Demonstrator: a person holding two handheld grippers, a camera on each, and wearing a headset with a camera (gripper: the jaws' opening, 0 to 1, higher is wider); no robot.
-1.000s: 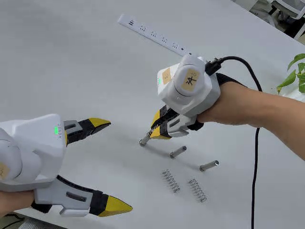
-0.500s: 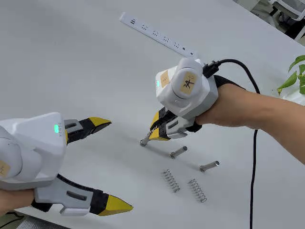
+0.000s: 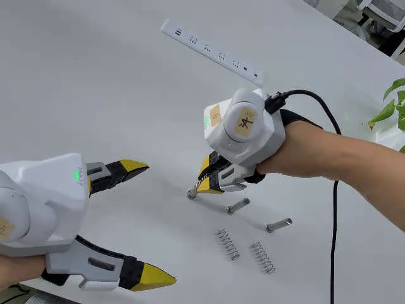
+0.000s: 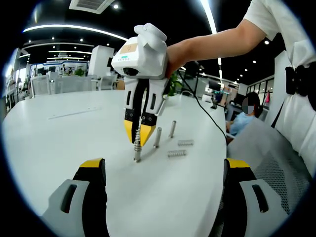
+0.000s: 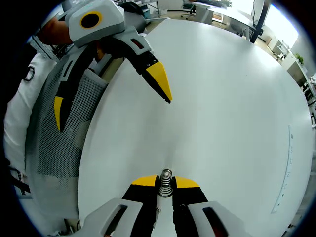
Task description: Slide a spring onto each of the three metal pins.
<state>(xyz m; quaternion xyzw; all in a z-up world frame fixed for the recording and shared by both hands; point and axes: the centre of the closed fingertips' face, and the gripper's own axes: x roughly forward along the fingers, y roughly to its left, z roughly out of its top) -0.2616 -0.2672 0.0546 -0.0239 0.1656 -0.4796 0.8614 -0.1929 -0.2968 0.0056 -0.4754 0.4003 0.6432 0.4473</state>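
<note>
Right gripper tip-down, jaws tight together; left gripper level, jaws wide apart

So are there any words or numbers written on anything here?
Nothing here can be read for certain.
Big tan sticker on top of the right gripper: a dark handwritten mark, not clear enough to read.
Small tan sticker on its side: a mark too small to read.
Tan sticker on the left gripper: cut off and blurred.
Power strip: no readable print.
</note>
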